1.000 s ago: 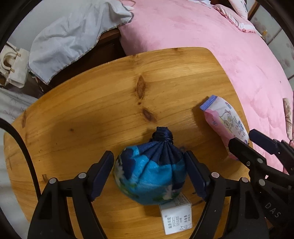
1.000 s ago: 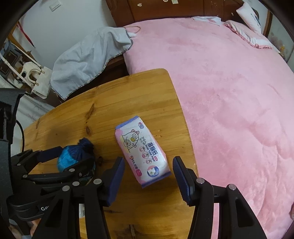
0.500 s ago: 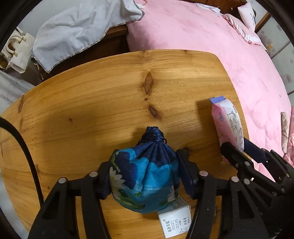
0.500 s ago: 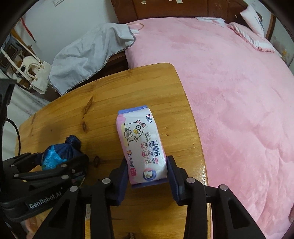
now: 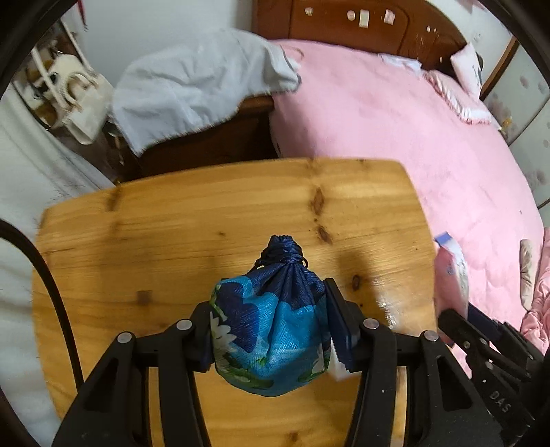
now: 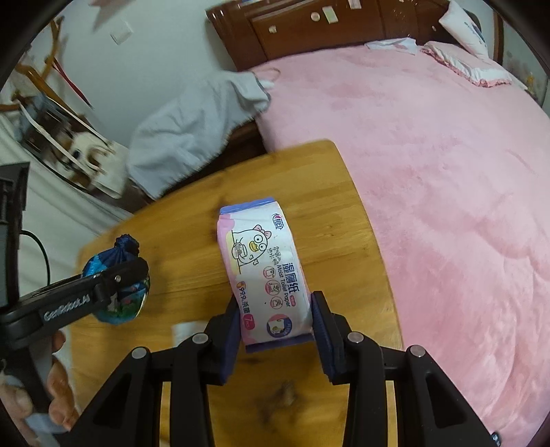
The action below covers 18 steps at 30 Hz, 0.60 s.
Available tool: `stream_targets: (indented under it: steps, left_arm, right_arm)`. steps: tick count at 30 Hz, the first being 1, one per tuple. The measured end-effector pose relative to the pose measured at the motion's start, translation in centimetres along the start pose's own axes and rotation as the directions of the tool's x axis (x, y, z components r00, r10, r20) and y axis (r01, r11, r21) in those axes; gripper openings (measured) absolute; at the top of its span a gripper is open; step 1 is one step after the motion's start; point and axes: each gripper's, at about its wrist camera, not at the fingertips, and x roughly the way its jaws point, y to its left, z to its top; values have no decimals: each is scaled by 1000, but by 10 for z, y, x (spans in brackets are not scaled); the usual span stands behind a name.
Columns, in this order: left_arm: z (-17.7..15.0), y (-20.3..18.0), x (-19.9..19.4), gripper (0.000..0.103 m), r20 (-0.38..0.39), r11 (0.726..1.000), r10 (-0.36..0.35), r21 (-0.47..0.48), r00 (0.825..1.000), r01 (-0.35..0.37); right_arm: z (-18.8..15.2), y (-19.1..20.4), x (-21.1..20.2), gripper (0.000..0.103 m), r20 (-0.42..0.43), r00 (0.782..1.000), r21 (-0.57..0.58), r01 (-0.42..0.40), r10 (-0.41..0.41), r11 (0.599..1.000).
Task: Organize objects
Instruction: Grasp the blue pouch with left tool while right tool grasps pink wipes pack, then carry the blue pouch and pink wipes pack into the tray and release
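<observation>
Pouch (image 5: pixel 271 330) and wipes pack (image 6: pixel 266 275) — now lifted off table (image 5: pixel 172 223).

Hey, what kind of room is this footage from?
Most likely a home bedroom: a bed with a pink blanket and dark wooden headboard, a pillow on it, and a small wooden table beside it.

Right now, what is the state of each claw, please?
Left claw: closed on the blue drawstring pouch.
Right claw: closed on the wet tissue pack.
</observation>
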Motion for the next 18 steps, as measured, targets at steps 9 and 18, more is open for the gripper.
stream_targets:
  steps: [9, 18]
  left_arm:
    - [-30, 27, -108, 56, 113, 999, -45, -9, 993, 46]
    - [-72, 38, -180, 56, 173, 998, -63, -7, 983, 65]
  right_arm:
    - [-50, 45, -109, 39, 181, 979, -25, -94, 97, 995]
    - [-97, 82, -190, 39, 297, 940, -138, -131, 167, 982]
